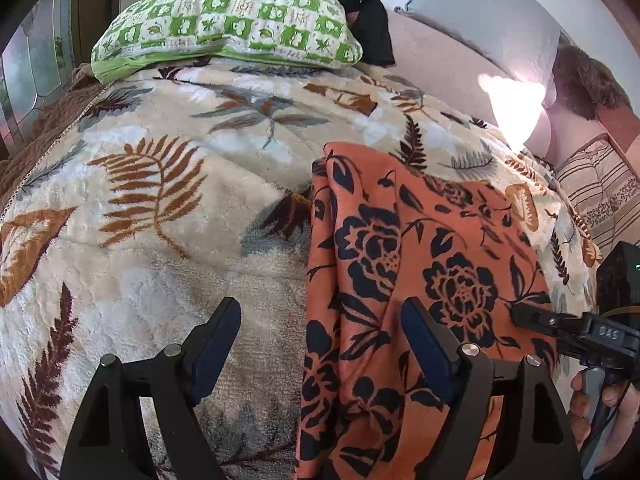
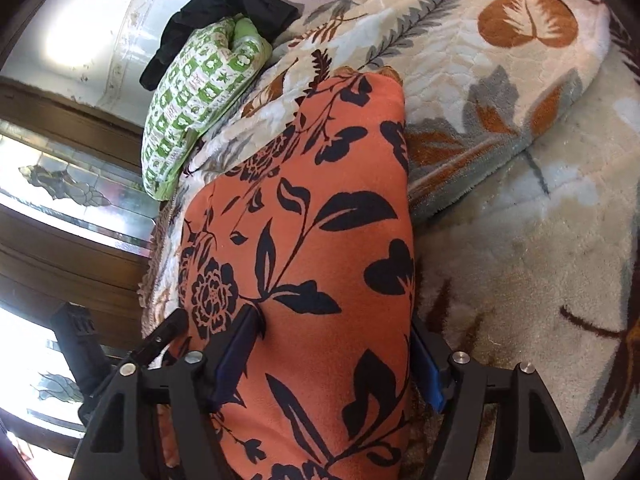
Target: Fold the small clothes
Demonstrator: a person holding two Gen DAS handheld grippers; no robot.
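Bed w/ a plush cream blanket (image 1: pixel 152 264) printed in brown and grey leaves fills both views; a green checked pillow (image 1: pixel 228 24) sits at the far end w/ a black garment (image 1: pixel 360 4) bunched behind it, and a grey pillow (image 1: pixel 484 20) lies toward the right.

An orange cloth (image 2: pixel 320 240) w/ dark floral print lies on the blanket as a long folded strip. In the right wrist view it runs straight between the fingers of the right claw (image 2: pixel 332 360) — left pad dents the fabric, right pad sits against the cloth's other edge (so clamped across the folded strip, not just straddling it).

Left claw (image 1: pixel 320 344) hangs w/ its fingers wide apart, nothing gripped. Its left finger is over bare blanket; the cloth's left edge falls in the gap, and its right finger is over the orange fabric. Whether that finger touches the cloth — can't tell. A hand (image 1: pixel 600 412) holding the right claw's handle shows at the lower right edge.
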